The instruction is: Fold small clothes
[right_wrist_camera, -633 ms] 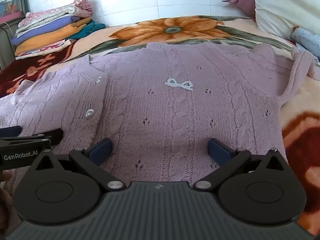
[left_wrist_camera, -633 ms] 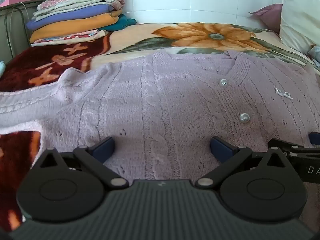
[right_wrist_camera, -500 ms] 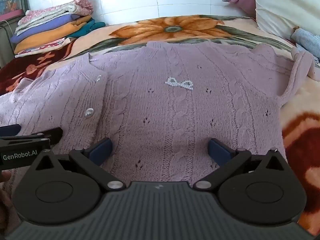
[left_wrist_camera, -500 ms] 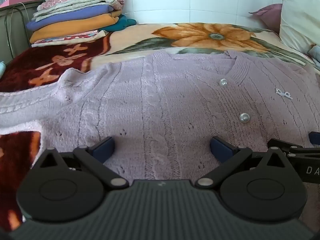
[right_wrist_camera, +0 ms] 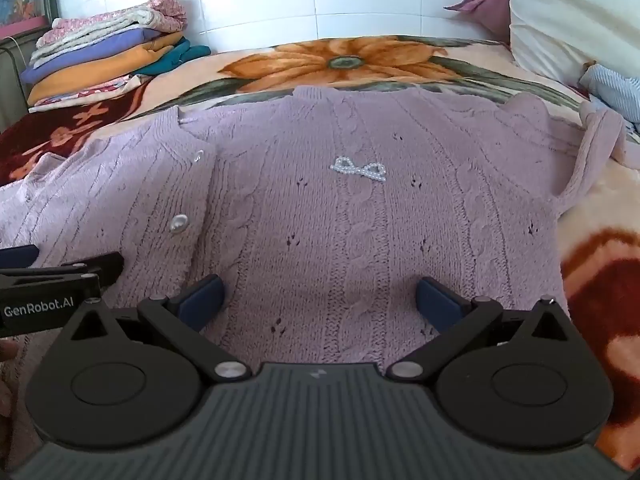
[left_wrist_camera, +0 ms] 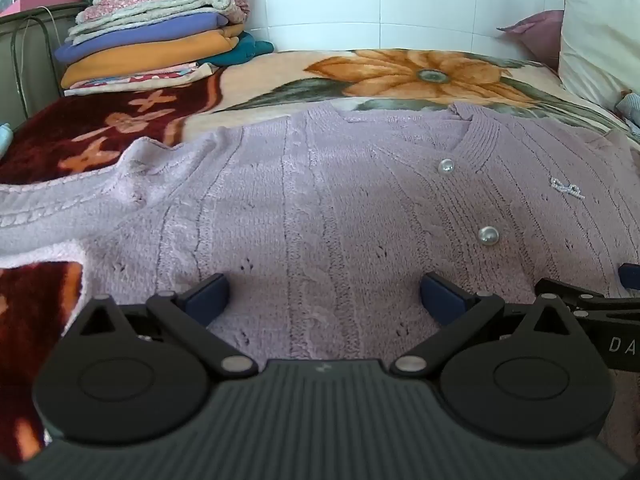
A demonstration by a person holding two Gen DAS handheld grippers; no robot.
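A lilac cable-knit cardigan [left_wrist_camera: 320, 200] [right_wrist_camera: 360, 208] with pearl buttons [left_wrist_camera: 489, 235] and a small pearl bow [right_wrist_camera: 358, 169] lies spread flat, front up, on a flowered blanket. Its left sleeve [left_wrist_camera: 52, 212] stretches off to the left; its right sleeve [right_wrist_camera: 588, 152] bends at the far right. My left gripper [left_wrist_camera: 324, 294] hovers wide open over the hem's left half, nothing between its blue pads. My right gripper [right_wrist_camera: 318, 294] hangs open the same way over the hem's right half. Each gripper's tip shows at the edge of the other's view.
A stack of folded clothes [left_wrist_camera: 156, 46] sits at the far left corner by the tiled wall. White and pink pillows [right_wrist_camera: 568, 16] stand at the far right, with a striped blue cloth [right_wrist_camera: 612, 92] below them. The flowered blanket [left_wrist_camera: 416, 74] covers the bed.
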